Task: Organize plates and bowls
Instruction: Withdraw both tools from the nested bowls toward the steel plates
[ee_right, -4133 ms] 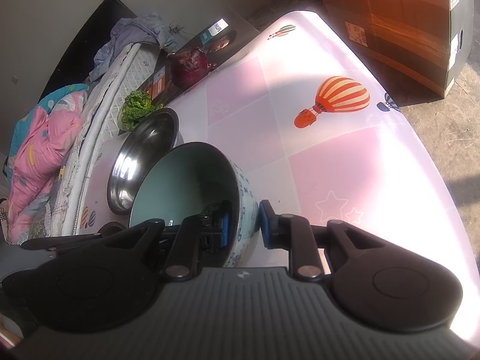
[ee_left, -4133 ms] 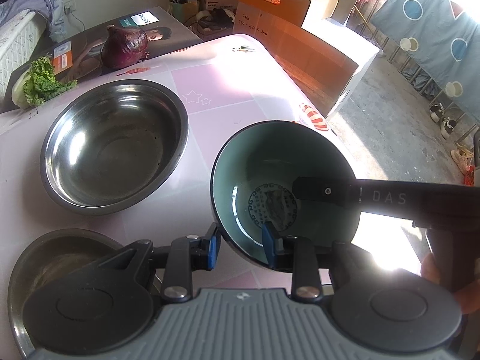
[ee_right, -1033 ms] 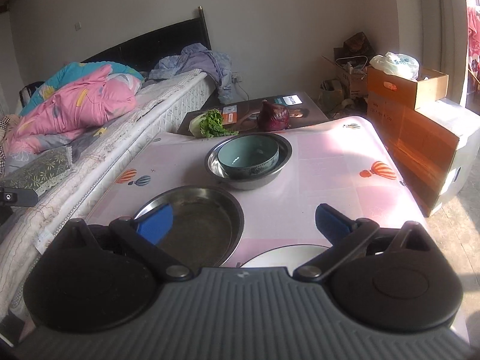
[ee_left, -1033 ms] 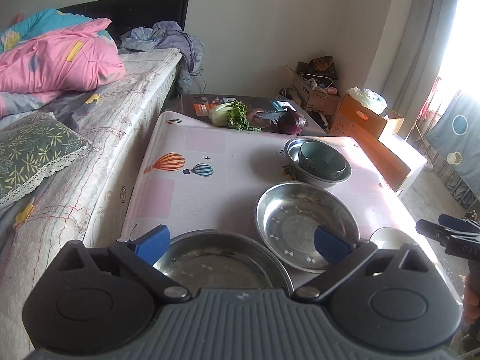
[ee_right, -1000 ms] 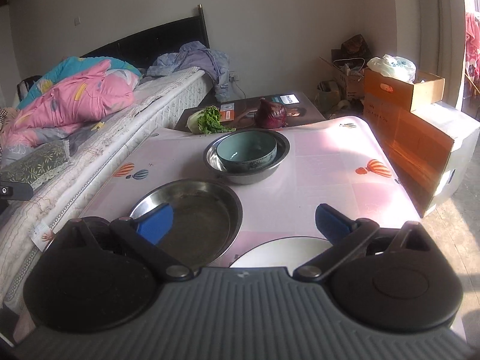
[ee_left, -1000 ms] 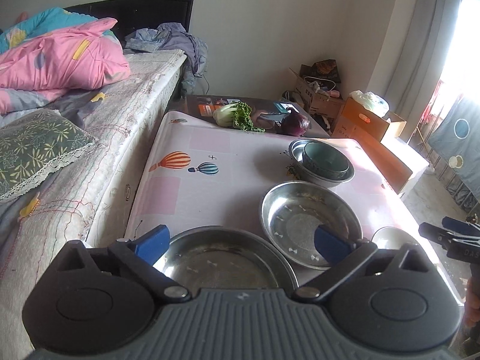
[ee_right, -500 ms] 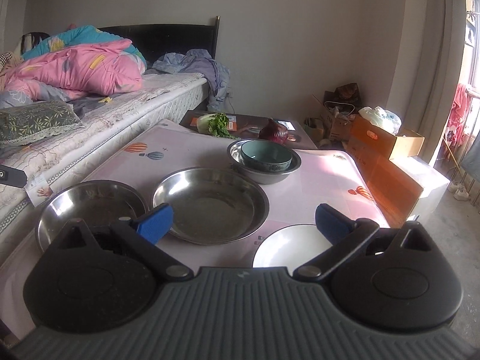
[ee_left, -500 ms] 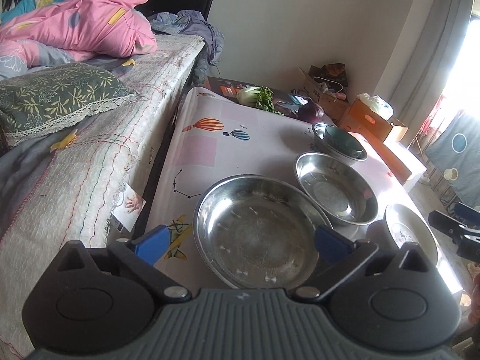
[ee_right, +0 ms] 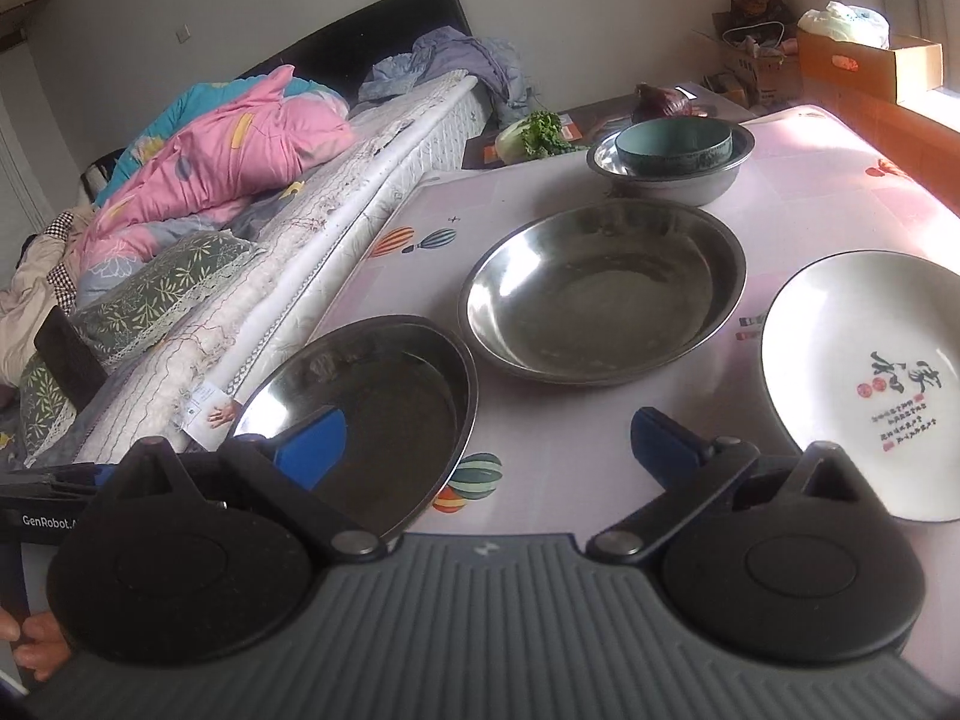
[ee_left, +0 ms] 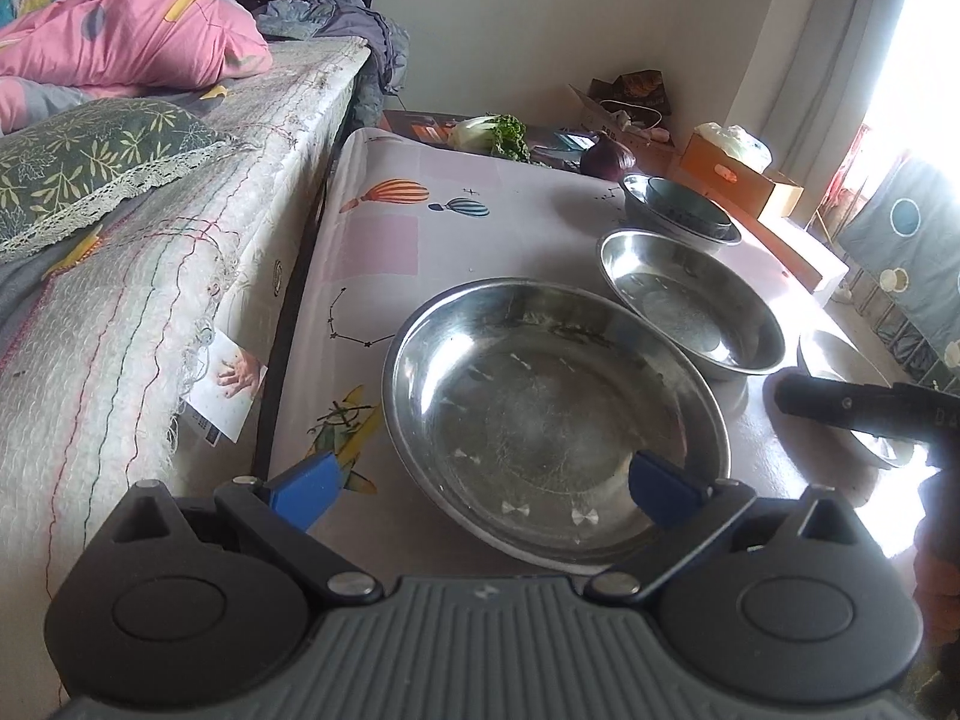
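From the left wrist camera, the left gripper [ee_left: 489, 483] is wide open and holds nothing. A big steel pan [ee_left: 555, 417] sits open side up on the pink table [ee_left: 384, 240], right in front. Behind it is a second steel pan [ee_left: 690, 315]. Farther back, a teal bowl [ee_left: 687, 210] sits inside a steel bowl [ee_left: 639, 195]. A bed [ee_left: 156, 252] runs along the left.

From the right wrist camera, the right gripper [ee_right: 489, 450] is wide open too, empty. A white plate [ee_right: 864, 378] lies flat on the right. A red onion [ee_right: 660, 102] and greens [ee_right: 540, 132] lie past the bowls.
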